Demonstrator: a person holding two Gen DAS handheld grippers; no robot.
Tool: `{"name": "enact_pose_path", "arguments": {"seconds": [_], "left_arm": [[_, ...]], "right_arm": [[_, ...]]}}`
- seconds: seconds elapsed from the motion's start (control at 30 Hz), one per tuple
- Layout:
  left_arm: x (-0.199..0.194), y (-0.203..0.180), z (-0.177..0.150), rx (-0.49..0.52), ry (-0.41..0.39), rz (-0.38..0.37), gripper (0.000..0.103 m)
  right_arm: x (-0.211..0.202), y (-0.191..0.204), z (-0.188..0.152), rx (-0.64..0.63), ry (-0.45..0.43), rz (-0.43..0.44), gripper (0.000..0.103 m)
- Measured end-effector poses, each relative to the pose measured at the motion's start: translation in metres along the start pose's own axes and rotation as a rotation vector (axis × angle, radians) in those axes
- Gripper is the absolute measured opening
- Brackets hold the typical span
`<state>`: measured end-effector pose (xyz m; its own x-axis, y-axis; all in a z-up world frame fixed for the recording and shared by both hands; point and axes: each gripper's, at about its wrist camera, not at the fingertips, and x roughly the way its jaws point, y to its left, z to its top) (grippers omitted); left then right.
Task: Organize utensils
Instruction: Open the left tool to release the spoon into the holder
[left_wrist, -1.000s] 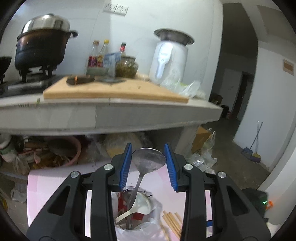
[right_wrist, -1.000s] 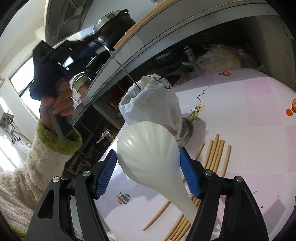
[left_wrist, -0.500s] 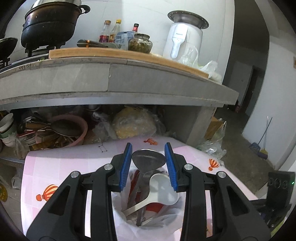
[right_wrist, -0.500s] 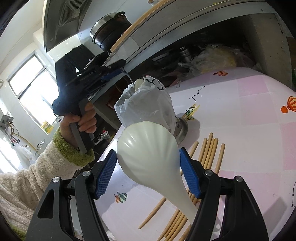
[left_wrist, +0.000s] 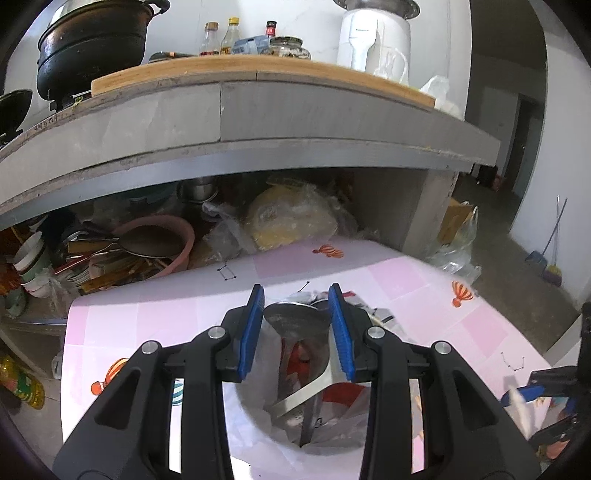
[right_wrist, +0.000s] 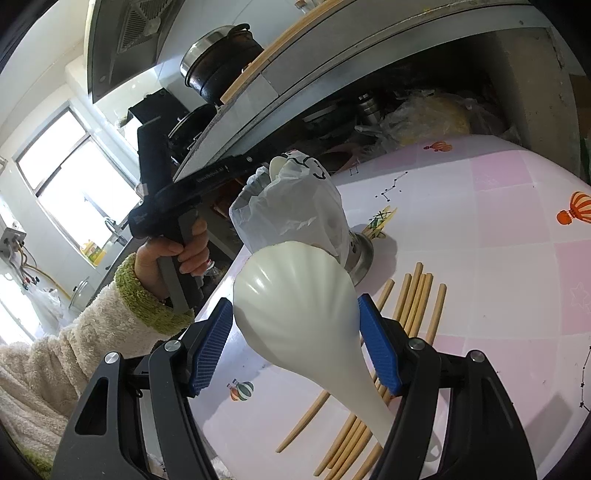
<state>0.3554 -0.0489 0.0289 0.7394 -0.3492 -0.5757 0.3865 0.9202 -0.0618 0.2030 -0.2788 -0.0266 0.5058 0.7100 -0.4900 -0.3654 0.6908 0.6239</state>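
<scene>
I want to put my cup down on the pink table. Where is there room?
The far right of the table, between the balloon picture and the chopsticks, is bare. So is the left side near the shelf. It is crowded around the bag-lined holder and the chopsticks.

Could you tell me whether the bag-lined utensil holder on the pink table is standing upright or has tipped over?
Upright: the utensil holder stands on its metal base on the table, mouth upward, with a white spoon poking out the top.

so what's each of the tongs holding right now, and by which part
Left tongs: a metal ladle, gripped across its bowl, handle down in the bag-lined holder. Right tongs: a white shell-shaped spoon, gripped across its bowl.
</scene>
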Motion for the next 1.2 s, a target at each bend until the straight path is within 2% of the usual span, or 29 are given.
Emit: {"name": "enact_pose_path", "arguments": {"seconds": [0.23, 0.67, 0.83, 1.1, 1.2], "left_arm": [[0.005, -0.003, -0.001, 0.030, 0.012, 0.029, 0.033], [0.004, -0.004, 0.000, 0.037, 0.022, 0.039, 0.036], [-0.005, -0.007, 0.003, 0.037, -0.002, 0.038, 0.054], [-0.027, -0.015, 0.008, 0.054, -0.038, 0.041, 0.068], [-0.037, -0.014, 0.008, 0.048, -0.052, 0.039, 0.070]], "right_arm": [[-0.001, -0.001, -0.001, 0.005, -0.005, -0.004, 0.067], [-0.006, -0.003, -0.003, 0.015, -0.012, -0.010, 0.067], [-0.008, -0.003, -0.002, 0.010, -0.018, -0.008, 0.067], [-0.012, -0.001, -0.002, 0.005, -0.032, -0.008, 0.067], [-0.015, 0.000, -0.002, 0.002, -0.040, -0.010, 0.067]]}}
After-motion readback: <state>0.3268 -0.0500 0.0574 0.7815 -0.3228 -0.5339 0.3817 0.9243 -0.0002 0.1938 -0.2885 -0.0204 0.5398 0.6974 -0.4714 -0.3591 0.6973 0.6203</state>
